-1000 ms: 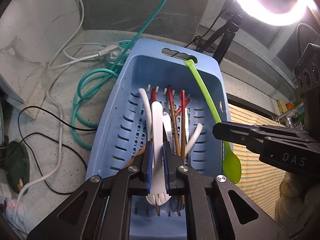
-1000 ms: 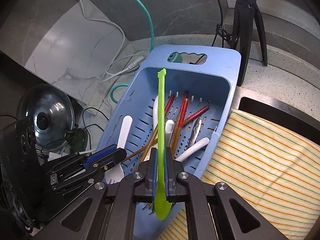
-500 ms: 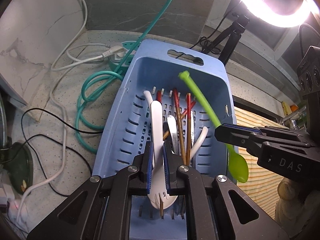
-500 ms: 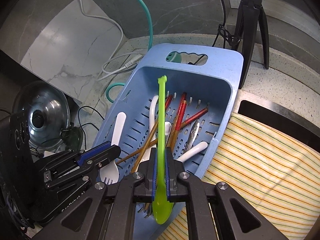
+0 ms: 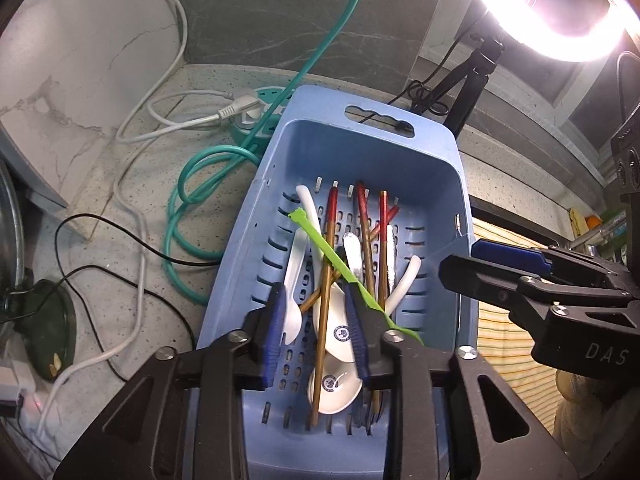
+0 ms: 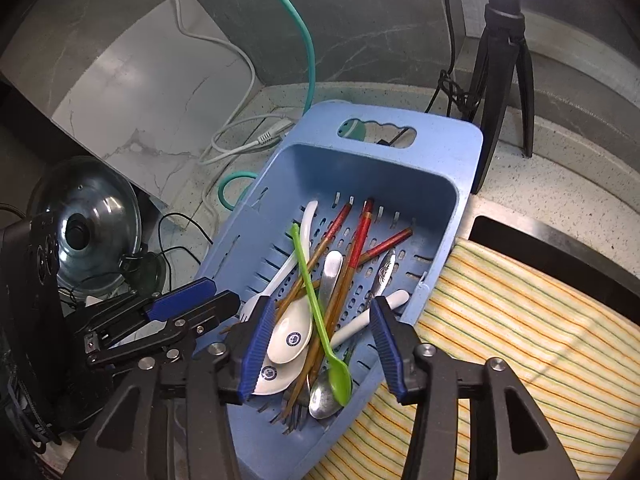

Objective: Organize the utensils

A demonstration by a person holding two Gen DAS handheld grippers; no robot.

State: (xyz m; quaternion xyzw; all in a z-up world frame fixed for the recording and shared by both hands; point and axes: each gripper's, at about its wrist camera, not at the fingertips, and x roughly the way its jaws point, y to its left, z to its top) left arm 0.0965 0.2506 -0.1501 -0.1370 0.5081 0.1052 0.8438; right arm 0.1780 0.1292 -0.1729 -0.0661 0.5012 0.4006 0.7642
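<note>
A blue slotted basket (image 5: pixel 400 148) (image 6: pixel 440 152) holds several utensils: chopsticks, white soup spoons, metal spoons. A green spoon (image 6: pixel 316 312) (image 5: pixel 332 254) lies slanted on top of the pile. A white plastic fork (image 5: pixel 295 272) (image 6: pixel 272 284) lies along the basket's left side. My left gripper (image 5: pixel 316 328) is open and empty above the basket's near end; it also shows in the right wrist view (image 6: pixel 188 304). My right gripper (image 6: pixel 320 344) is open and empty over the basket; it also shows in the left wrist view (image 5: pixel 480 264).
Teal cable (image 5: pixel 200 184), white cables (image 5: pixel 160 128) and a black wire (image 5: pixel 120 240) lie on the counter left of the basket. A striped cloth (image 6: pixel 520 320) lies to the right. A tripod (image 6: pixel 504 60) stands behind. A pot lid (image 6: pixel 92 220) is at left.
Both grippers have opened. The left one let go of the white fork and the right one let go of the green spoon; both now lie in the basket.
</note>
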